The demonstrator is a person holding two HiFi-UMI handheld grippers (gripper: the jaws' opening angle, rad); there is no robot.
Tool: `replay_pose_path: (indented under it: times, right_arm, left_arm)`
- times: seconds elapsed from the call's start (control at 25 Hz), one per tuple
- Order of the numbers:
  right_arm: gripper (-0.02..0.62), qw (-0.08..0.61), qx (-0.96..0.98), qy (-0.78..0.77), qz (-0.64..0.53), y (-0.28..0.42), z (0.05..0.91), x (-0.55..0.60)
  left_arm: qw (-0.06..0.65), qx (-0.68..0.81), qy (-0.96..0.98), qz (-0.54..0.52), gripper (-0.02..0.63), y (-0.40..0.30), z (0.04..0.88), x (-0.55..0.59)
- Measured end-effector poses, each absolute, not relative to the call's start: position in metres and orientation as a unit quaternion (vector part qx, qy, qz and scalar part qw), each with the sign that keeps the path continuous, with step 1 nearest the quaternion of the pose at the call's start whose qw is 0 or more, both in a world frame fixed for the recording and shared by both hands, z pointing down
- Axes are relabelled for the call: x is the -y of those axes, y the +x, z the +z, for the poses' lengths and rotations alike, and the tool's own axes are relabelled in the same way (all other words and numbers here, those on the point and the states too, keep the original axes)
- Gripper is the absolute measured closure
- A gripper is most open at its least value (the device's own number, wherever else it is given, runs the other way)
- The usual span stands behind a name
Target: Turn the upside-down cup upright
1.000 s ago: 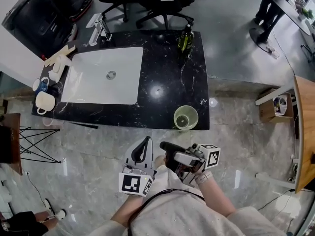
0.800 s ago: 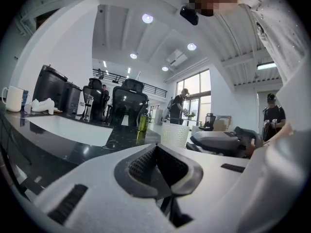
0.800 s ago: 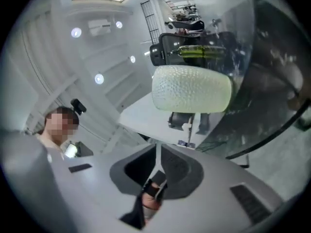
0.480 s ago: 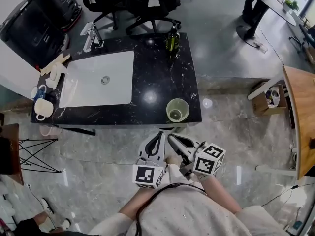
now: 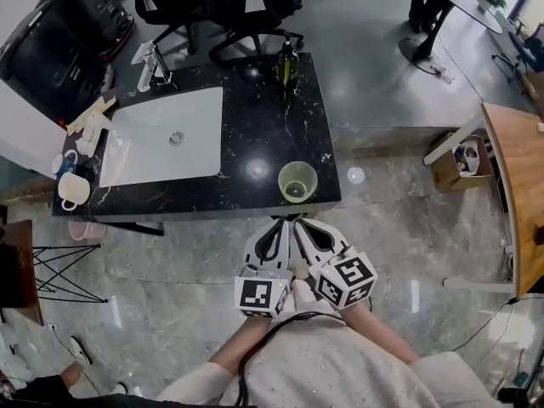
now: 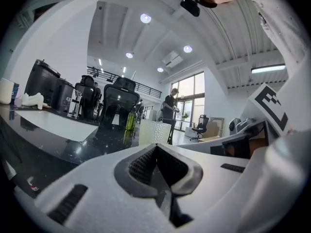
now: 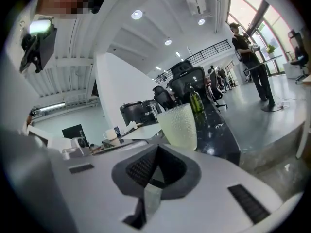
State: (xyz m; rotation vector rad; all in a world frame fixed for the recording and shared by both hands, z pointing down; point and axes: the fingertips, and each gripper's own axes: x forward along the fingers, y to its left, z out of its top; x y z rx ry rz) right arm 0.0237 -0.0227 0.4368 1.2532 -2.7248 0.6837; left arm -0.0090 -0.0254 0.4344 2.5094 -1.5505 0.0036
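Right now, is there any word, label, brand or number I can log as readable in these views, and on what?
No readable text in any view.
Left marker cube, right marker cube: black-and-white square patterns only, no letters.
Green bottle: any label too small to read.
Mug: blue patch, too small to read.

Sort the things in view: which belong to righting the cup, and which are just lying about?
Job: pale green cup, left tool, right tool.
Lying about: green bottle, white mug, sink, tap.
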Motion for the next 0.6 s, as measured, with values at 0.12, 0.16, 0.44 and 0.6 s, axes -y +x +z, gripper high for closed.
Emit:
replay_pose_path:
  times: [0.12,0.16,0.44,0.6]
  right_arm:
    - [0.588,0.040,0.881,0.421,0.211,0.032,0.440,0.021]
    - [0.588,0.041,0.880,0.425,0.207,0.035,0.440,0.021]
    - [0.588,0.063,0.874,0.444,0.187,0.043,0.441,0.018]
    - [0.588,0.070,0.875,0.447,0.173,0.044,0.439,0.018]
  left_arm:
    - [0.097,0.524,0.846,0.002,0.601,-0.006,0.435,0.022]
    - [0.097,0.525,0.846,0.002,0.601,-0.005,0.435,0.021]
    - [0.094,0.531,0.842,-0.002,0.601,-0.004,0.432,0.016]
    - [0.095,0.534,0.840,-0.005,0.601,-0.003,0.430,0.014]
